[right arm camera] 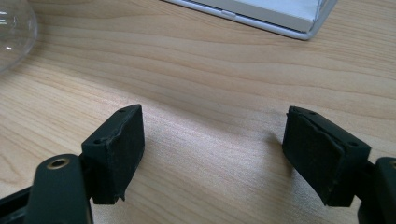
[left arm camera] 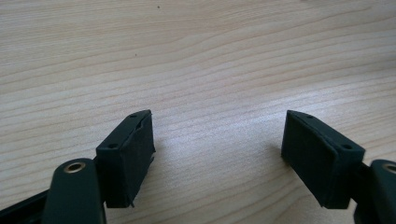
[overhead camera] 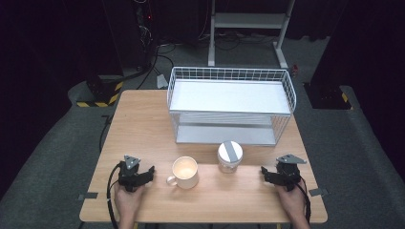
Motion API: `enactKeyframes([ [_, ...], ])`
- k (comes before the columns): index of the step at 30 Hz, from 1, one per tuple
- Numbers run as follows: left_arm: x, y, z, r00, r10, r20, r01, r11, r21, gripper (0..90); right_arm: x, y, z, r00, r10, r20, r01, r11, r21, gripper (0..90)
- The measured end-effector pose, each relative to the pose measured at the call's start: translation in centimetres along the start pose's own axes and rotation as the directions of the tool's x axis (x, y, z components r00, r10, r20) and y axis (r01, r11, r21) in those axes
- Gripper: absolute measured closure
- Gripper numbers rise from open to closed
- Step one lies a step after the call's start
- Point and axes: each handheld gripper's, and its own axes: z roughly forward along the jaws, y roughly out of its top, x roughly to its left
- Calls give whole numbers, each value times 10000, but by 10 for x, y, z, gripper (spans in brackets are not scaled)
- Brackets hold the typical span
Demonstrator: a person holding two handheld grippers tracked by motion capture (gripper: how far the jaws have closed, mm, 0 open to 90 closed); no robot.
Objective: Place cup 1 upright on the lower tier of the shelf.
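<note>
1. My left gripper (overhead camera: 152, 171) rests on the bench (overhead camera: 143, 124) at the near left, jaws spread wide with nothing between them. In the left gripper view I see bare wood between the pads (left arm camera: 133, 158). I judge this a ready stance, low and level so it can slide in sideways.
2. Just right of it stands the cream mug (overhead camera: 185, 172), upright, handle turned toward the near left. It is near that gripper but not touching, and the handle faces it, which I think suits a grasp from that side.
3. Right of the mug, near it but apart, stands the glass jar (overhead camera: 229, 157) with its white lid and grey strip, just in front of the rack.
4. Behind both, farther off, is the white wire rack (overhead camera: 230, 105), two shelves, open front facing me; probably where the things go.
5. My right gripper (overhead camera: 262, 171) rests at the near right, jaws wide and empty. The jar lies to its left, near, not touching; in the right gripper view its glass curve (right arm camera: 14, 28) sits at the far left.
</note>
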Motion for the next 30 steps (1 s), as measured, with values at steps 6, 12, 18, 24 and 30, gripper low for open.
enactKeyframes([
  [6, 1, 1, 0, 10000, 19, 3, -19, 10000, 24, 257, 0, 0, 0, 10000, -17, -9, 17, 10000, -3, 210],
  [12, 1, 1, 0, 10000, 2, -15, -2, 10000, 34, 259, 0, 0, 0, 10000, -1, -20, 1, 10000, 4, 210],
  [18, 1, 1, 0, 10000, -17, -29, 17, 10000, 33, 261, -2, -2, -2, 9987, -343, -380, 343, 9994, -3, 211],
  [24, 1, 1, 1, 9999, -71, -88, 71, 10000, 6, 260, -5, -3, -3, 9967, -439, -676, 442, 9990, 21, 172],
  [30, 1, 1, 1, 9999, -79, -123, 79, 10000, -3, 260, -5, -4, -7, 9945, -454, -945, 441, 9989, -153, 148],
])
